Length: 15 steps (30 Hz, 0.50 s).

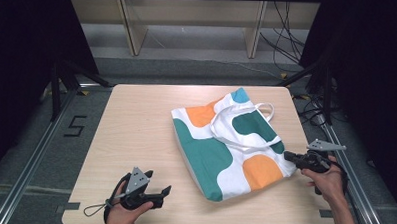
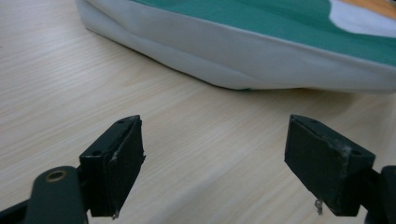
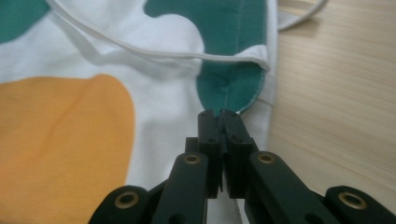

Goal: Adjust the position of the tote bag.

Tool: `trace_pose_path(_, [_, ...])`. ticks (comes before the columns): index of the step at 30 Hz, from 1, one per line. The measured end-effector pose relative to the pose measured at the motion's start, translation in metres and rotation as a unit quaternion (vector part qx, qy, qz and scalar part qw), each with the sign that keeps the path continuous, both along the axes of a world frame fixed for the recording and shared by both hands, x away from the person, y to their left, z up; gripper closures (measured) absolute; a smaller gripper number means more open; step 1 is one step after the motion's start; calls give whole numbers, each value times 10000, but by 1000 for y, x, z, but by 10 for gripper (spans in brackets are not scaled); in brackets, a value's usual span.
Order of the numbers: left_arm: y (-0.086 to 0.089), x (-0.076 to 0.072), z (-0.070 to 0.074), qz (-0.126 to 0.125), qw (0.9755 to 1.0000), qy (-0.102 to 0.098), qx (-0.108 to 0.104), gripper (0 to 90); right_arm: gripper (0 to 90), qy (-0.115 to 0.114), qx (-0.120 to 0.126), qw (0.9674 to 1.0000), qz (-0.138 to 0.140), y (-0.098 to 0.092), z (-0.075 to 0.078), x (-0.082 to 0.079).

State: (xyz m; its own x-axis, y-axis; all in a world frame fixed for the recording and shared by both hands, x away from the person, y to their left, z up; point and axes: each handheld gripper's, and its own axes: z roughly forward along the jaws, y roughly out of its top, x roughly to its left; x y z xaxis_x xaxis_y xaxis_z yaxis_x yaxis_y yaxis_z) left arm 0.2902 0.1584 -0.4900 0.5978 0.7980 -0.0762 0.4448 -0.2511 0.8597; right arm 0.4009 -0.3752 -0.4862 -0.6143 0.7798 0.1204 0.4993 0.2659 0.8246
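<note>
table (image 1: 135, 135): light wood top, biggest thing here; whole left half is bare, so loads of room there. Right side is tighter, the bag runs almost up to the right edge.

tote bag (image 1: 225, 143): lying flat, right of centre, turned at an angle. White cloth with teal, orange and a bit of blue in blobs. Its near corner stops a little short of the near table edge.

handles (image 1: 246, 124): white straps, looped across the top of the bag and poking off its far right corner.

left gripper (image 1: 158, 194): near left, low over the table, jaws spread wide with nothing between them. In the left gripper view the bag's white near edge (image 2: 224, 51) sits a bit ahead of the tips, not touching.

right gripper (image 1: 288, 156): right edge of the table, jaws clenched together right at the bag's right-hand edge. In the right gripper view the tips (image 3: 218, 117) meet at the teal patch (image 3: 231, 86) by the hem; can't tell if cloth is actually pinched.

writing: just a "5" (image 1: 76, 126) marked on the floor left of the table.
</note>
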Motion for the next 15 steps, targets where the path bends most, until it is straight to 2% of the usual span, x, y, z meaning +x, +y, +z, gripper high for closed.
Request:
trace_pose_path(1, [-3,-3,1,-48,9998,91,-176,192,892,21,-27,10000,40,4,1,-3])
trace_pose_path(2, [-3,-3,1,-48,9998,91,-176,196,892,-5,-74,10000,64,6,1,-5])
trace_pose_path(3, [-8,-7,1,-213,9991,190,-321,204,893,19,-92,9999,57,11,2,-8])
trace_pose_path(4, [-8,-7,1,-213,9991,190,-321,212,893,19,-92,9999,57,11,2,-8])
trace_pose_path(5, [-16,-12,1,-355,9984,214,-373,215,894,81,37,9999,104,17,3,-13])
trace_pose_path(7, [-20,-15,2,-439,9981,228,-372,216,893,37,20,9999,123,19,3,-14])
trace_pose_path(9, [-35,-23,1,-663,9965,240,-458,217,894,54,41,9999,115,26,5,-23])
trace_pose_path(10, [-35,-23,1,-663,9965,240,-458,218,894,101,87,9998,129,29,5,-25])
trace_pose_path(12, [-47,-28,1,-795,9952,263,-505,228,894,21,77,9997,227,33,6,-29])
trace_pose_path(14, [-51,-29,1,-785,9952,248,-523,228,895,25,79,9998,190,36,6,-31])
trace_pose_path(15, [-54,-27,1,-772,9957,194,-465,229,895,215,161,9993,263,42,9,-37])
